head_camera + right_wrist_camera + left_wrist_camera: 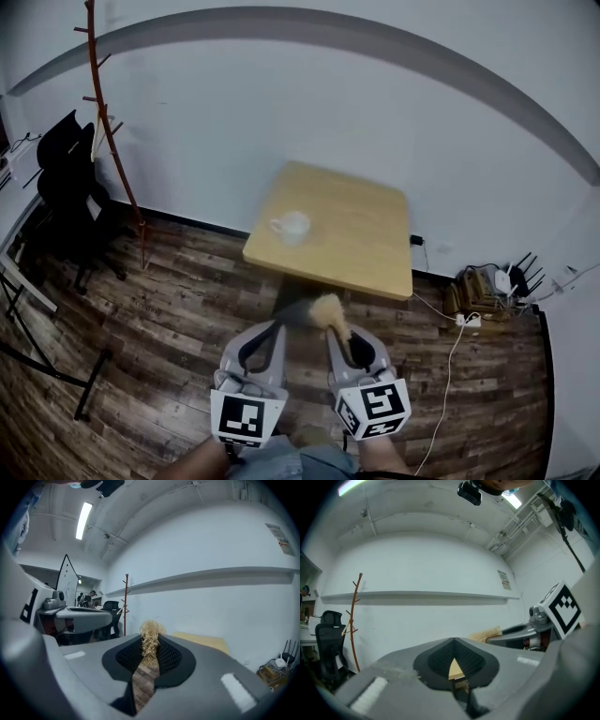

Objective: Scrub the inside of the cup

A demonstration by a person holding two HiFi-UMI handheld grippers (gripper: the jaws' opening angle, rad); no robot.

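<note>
A white cup with its handle to the left stands on a small light wooden table ahead of me. Both grippers hang low over the floor, short of the table's near edge. My right gripper is shut on a tan, straw-like scrubber, whose tuft pokes out past the jaw tips. My left gripper is shut with nothing in it; through the slit between its pads a sliver of the table shows. The cup is not visible in either gripper view.
A reddish coat stand and a black office chair are at the left by the white wall. A power strip, cables and a router lie on the wooden floor at the right.
</note>
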